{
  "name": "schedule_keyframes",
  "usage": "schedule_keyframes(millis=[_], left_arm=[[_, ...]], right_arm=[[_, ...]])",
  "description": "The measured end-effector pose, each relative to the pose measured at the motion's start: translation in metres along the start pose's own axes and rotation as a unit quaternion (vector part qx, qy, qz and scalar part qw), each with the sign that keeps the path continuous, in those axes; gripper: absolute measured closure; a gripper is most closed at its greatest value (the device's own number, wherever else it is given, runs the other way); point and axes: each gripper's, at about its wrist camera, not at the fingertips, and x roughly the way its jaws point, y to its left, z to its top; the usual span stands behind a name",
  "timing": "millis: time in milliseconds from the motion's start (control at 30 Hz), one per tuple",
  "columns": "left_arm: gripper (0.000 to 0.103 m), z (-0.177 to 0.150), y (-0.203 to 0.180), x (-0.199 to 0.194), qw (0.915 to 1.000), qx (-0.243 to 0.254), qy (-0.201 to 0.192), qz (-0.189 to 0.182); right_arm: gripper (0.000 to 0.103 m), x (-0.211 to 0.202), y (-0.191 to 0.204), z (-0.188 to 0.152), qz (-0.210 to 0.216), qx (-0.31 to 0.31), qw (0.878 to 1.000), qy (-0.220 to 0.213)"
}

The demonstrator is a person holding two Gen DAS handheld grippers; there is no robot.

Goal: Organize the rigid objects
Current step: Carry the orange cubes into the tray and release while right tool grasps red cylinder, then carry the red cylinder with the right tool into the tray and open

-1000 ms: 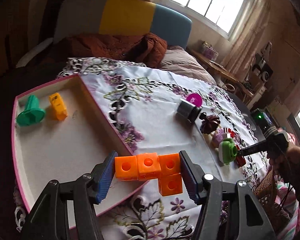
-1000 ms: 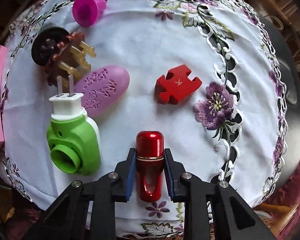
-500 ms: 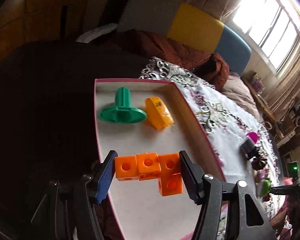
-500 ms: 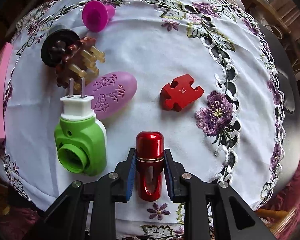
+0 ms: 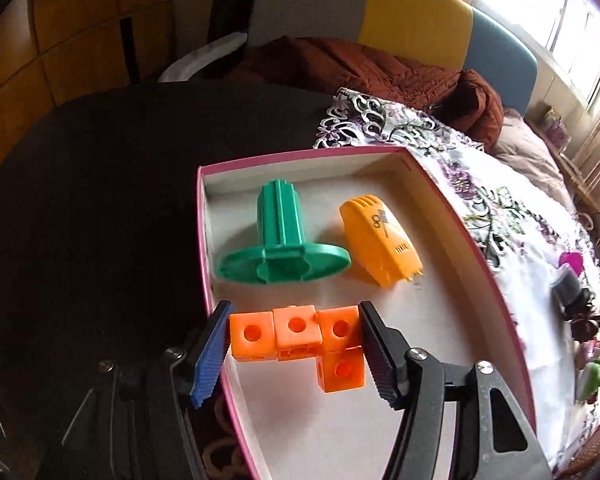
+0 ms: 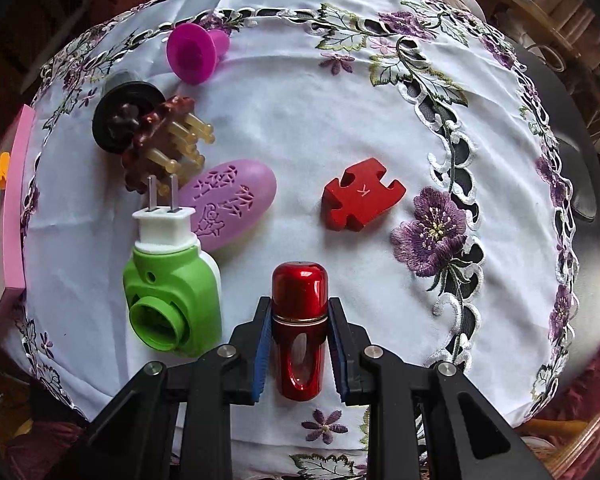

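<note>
Room: sofa with yellow and blue cushions, brown blanket, bright window at 1 o'clock in left view.
Tablecloth (image 6: 300,128): white, embroidered purple flowers, covers round table; loose items mostly at 9–11 o'clock in right view.
Box (image 5: 452,216): pink-rimmed, shallow, pale floor; fills centre of left view, sits at 9 o'clock edge in right view.
Box contents: green flanged piece (image 5: 282,240) at 12 o'clock, orange plug-like case (image 5: 380,240) just beside it at 1 o'clock.
Green plug adapter (image 6: 174,296): on cloth, just beside right tongs at 9 o'clock, prongs toward the purple oval case (image 6: 230,204).
Red puzzle piece (image 6: 362,196): alone at 1 o'clock.
Orange cube cluster (image 5: 300,338): four linked cubes, L-shape, over box floor near left wall; looks light, stiff plastic; joints could pop if twisted, so squeeze along the row's ends.
Red cylinder (image 6: 299,328): glossy metal look, likely slippery; grip at mid-body across the width.
Left gripper (image 5: 294,344): spread wide, pinching cube row end to end.
Right gripper (image 6: 299,344): narrow gap, pads pressed on cylinder flanks; lifted or resting: cannot tell.
</note>
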Motion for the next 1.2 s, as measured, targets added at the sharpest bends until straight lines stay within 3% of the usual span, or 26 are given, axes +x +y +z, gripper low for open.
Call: schedule_keyframes(millis=[100,200,567,833,1200], left_arm=[[0.039,0.002,-0.002,0.001,0.9999,0.006,-0.005,0.014],[0.027,0.002,-0.003,-0.005,0.9998,0.005,-0.020,0.004],[0.027,-0.036,0.003,-0.069,0.9960,-0.037,-0.080,0.015],[0.027,-0.068,-0.009,-0.094,0.9958,-0.040,-0.081,-0.012],[0.027,-0.081,-0.019,-0.101,0.9965,-0.030,-0.077,-0.017]], right_arm=[[0.077,-0.002,-0.002,0.000,0.002,0.001,1.000,0.000],[0.077,0.000,-0.005,0.000,0.004,0.004,1.000,0.003],[0.077,-0.013,-0.017,-0.003,0.001,0.027,0.999,-0.024],[0.077,-0.037,-0.026,-0.008,-0.004,0.043,0.996,-0.079],[0.077,-0.047,-0.010,-0.012,-0.023,0.026,0.991,-0.128]])
